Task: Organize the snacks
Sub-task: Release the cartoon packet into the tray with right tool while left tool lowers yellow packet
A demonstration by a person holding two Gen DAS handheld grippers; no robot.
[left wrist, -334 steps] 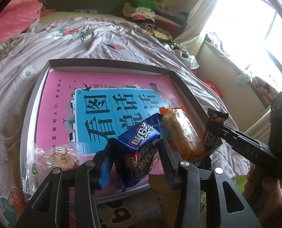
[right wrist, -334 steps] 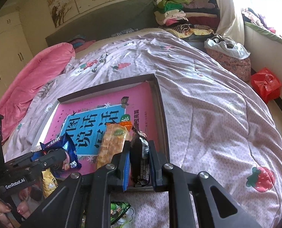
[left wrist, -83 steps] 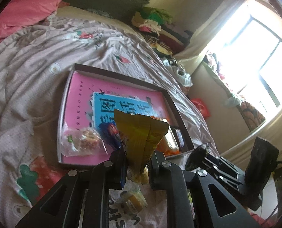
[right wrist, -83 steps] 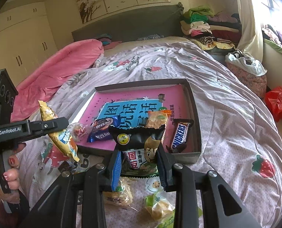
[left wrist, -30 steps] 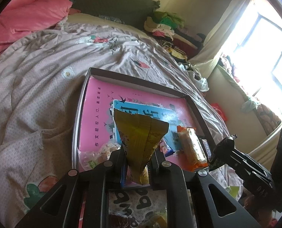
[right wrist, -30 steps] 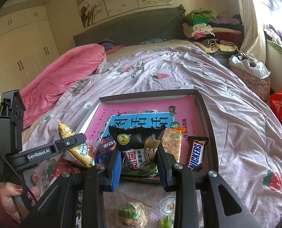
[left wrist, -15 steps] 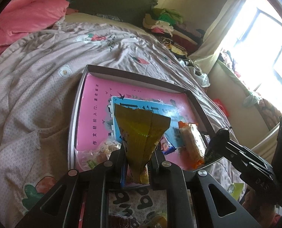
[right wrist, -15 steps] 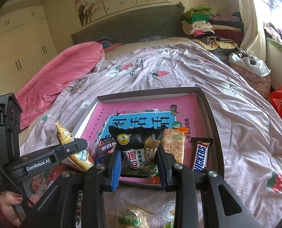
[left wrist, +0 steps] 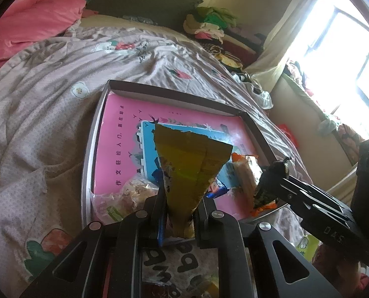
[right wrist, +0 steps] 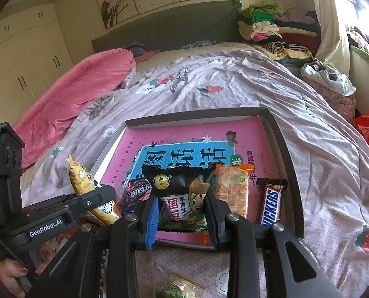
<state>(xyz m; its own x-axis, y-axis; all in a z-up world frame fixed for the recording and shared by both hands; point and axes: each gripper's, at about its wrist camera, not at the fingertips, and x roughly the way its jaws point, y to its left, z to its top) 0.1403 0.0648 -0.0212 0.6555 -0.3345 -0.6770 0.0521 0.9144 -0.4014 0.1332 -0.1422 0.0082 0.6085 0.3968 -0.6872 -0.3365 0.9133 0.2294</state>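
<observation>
Gold foil catches the window light as the left gripper (left wrist: 180,211) clamps a yellow snack packet (left wrist: 190,166) by its lower end, the packet standing upright over the near edge of a shallow cardboard tray (left wrist: 95,134) on a bed. Alongside, the right gripper (right wrist: 182,213) is closed on a black bean-snack pouch (right wrist: 182,193), pinched at both sides so the printed face stays flat and forward, just above the tray's near rim.

Both packets appear poised for release into a row forming along the near side of the tray, on its pink-and-blue printed book cover (right wrist: 192,154): a clear-wrapped pastry (left wrist: 125,196) at the left corner, a dark blue biscuit pack (right wrist: 137,191), an orange-ended wafer pack (right wrist: 231,188) and a Snickers bar (right wrist: 270,203) laid parallel near the right wall. The gaps beside the biscuit pack look like the likely landing spots.

More wrapped snacks (right wrist: 177,288) lie on the strawberry-print quilt (right wrist: 333,164) short of the tray, so sorting seems well under way but unfinished. A pink duvet (right wrist: 80,94) and piled clothes (right wrist: 264,24) sit beyond.
</observation>
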